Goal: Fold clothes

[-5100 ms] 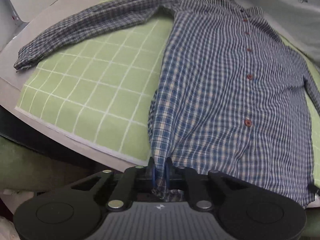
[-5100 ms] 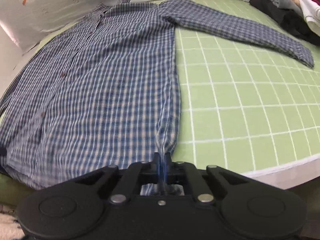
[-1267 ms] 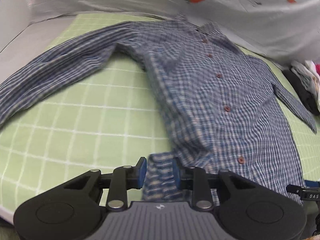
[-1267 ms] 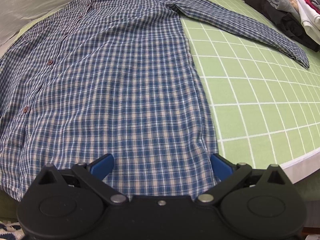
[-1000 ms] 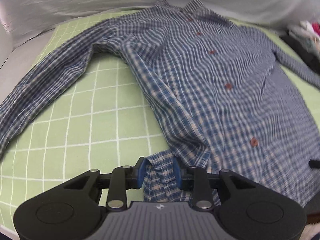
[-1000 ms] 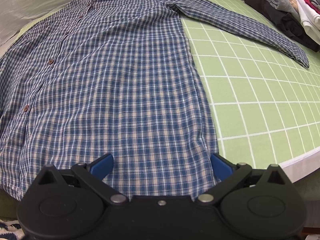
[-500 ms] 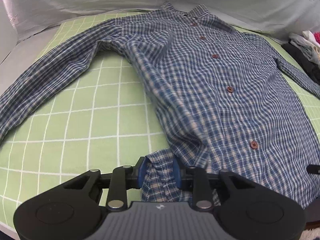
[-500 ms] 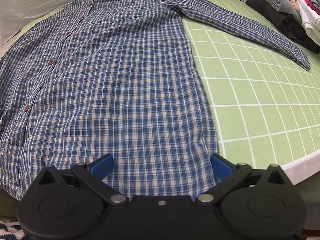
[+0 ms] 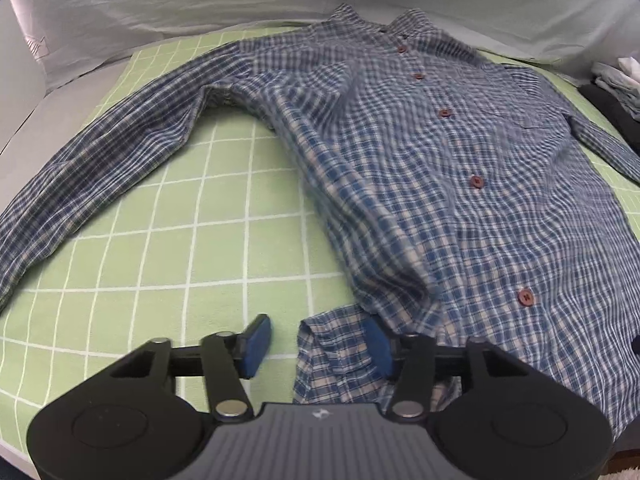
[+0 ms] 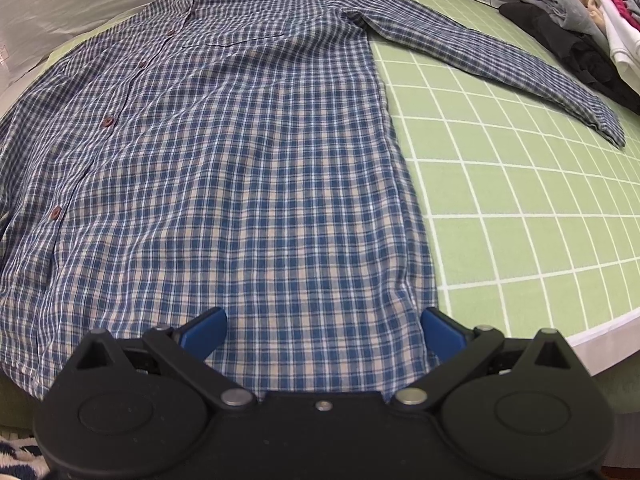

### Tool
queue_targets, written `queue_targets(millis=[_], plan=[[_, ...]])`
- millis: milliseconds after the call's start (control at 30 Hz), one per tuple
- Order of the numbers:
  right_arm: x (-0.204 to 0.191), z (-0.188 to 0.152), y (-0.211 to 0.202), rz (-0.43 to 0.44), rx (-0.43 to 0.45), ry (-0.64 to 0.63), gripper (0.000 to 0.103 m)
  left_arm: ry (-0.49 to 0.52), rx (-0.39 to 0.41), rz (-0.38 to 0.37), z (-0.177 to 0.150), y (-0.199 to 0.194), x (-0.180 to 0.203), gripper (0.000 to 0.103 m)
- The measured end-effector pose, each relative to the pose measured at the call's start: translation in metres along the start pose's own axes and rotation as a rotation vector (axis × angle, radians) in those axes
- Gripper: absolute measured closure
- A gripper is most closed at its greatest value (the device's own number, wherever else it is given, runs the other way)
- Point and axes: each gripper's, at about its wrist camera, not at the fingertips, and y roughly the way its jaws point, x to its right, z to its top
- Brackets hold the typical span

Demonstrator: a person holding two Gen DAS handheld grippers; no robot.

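Observation:
A blue plaid button-up shirt (image 9: 440,200) lies face up on a green gridded mat (image 9: 180,260), with its sleeves spread out. My left gripper (image 9: 316,344) is at the shirt's lower left hem corner, which is turned over and lies between the jaws. The jaws are closing, but the left pad (image 9: 256,340) is clear of the cloth and only the right pad touches it. In the right wrist view my right gripper (image 10: 323,332) is open wide just above the lower right hem of the shirt (image 10: 240,160), holding nothing.
A pile of folded clothes (image 10: 580,20) sits at the far right of the mat (image 10: 520,180). A white sheet with carrot prints (image 9: 200,8) rises behind the collar. The mat's white front edge (image 10: 600,332) runs close to my right gripper.
My left jaws stand wider apart than half a second ago, and they no longer pinch the hem corner. The right gripper and the rest of the shirt have not moved.

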Motion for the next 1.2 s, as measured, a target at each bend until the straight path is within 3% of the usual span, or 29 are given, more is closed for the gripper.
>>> queue_targets(millis=[33,133,267,633,733,867,1000,1133,1200], plan=[[0.000,0.000,0.000,0.000,0.001,-0.001,0.000,0.002,0.001,-0.011,0.000,-0.001,0.001,0.096],[0.001,0.001,0.000,0.000,0.004,-0.001,0.000,0.006,0.010,-0.004,-0.004,-0.004,0.006,0.098],[0.001,0.002,0.000,0.002,0.006,-0.005,0.000,-0.047,0.025,0.067,-0.017,-0.019,0.000,0.099],[0.003,0.005,0.001,0.018,0.011,-0.037,0.000,-0.511,0.030,0.362,-0.083,-0.094,-0.078,0.100],[0.004,0.006,0.001,0.021,0.009,-0.045,0.000,-0.635,0.049,0.364,-0.095,-0.103,-0.089,0.099],[0.005,0.007,0.003,0.022,0.006,-0.047,0.000,-0.659,0.023,0.378,-0.096,-0.102,-0.083,0.098],[0.008,0.008,0.005,0.032,0.001,-0.061,0.000,-0.633,0.031,0.352,-0.089,-0.106,-0.077,0.091],[0.007,0.009,0.005,0.035,-0.001,-0.070,0.000,-0.674,0.078,0.327,-0.080,-0.115,-0.087,0.065],[0.005,0.010,0.005,0.028,-0.003,-0.064,0.000,-0.691,0.110,0.321,-0.072,-0.118,-0.094,0.057]])
